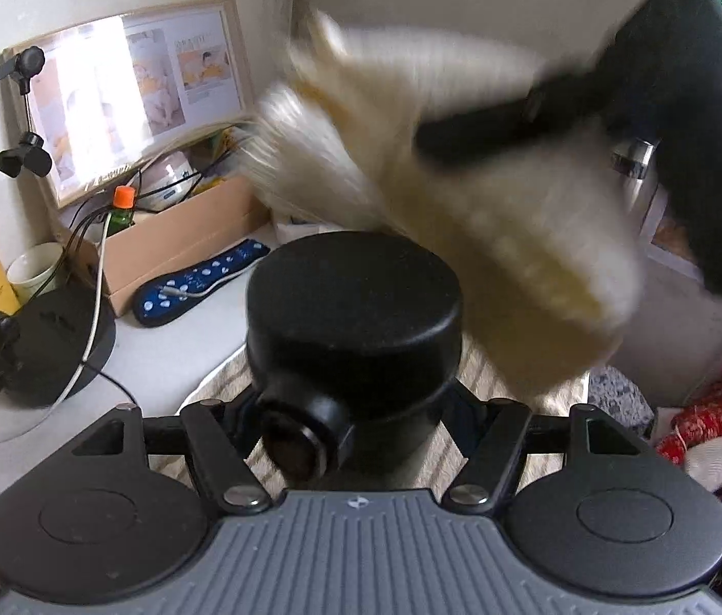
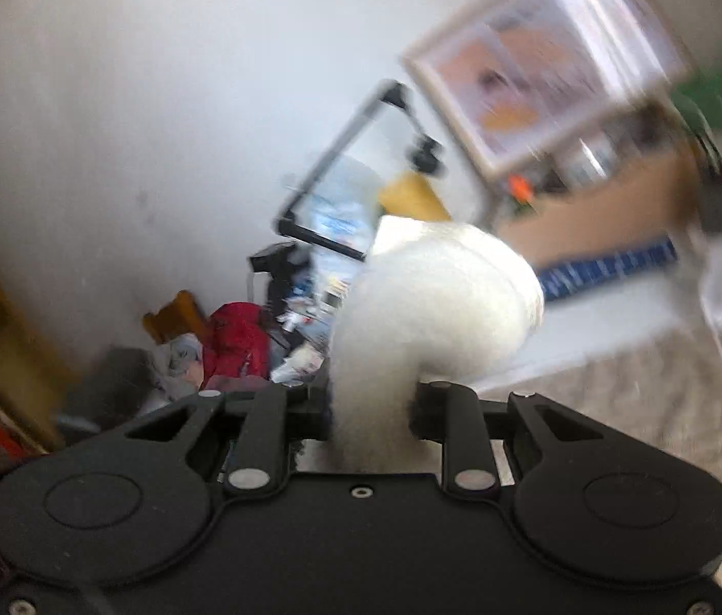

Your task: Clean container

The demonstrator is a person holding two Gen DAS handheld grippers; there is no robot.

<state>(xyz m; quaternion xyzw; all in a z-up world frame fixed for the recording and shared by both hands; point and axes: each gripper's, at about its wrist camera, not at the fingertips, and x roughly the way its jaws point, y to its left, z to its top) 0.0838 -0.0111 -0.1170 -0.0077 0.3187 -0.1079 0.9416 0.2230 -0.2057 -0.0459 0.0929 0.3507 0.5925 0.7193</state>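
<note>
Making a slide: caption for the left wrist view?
Left gripper holds a black container while a blurred white cloth sweeps above it.

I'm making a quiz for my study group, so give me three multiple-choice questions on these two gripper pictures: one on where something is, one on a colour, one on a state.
1. Where does the blue spotted wrist rest lie?
A. on the white desk in front of the cardboard box
B. inside the cardboard box
C. on the striped cloth

2. What colour is the cap of the green bottle?
A. white
B. orange
C. black

3. What does the right gripper hold?
A. nothing, it is open
B. a fluffy white cloth
C. a yellow tube

Answers: 1 A, it rests on the white desk just before the cardboard box. 2 B, the cap is bright orange. 3 B, the fluffy white cloth rises from between its closed fingers, while the left gripper clamps the round black container.
</note>
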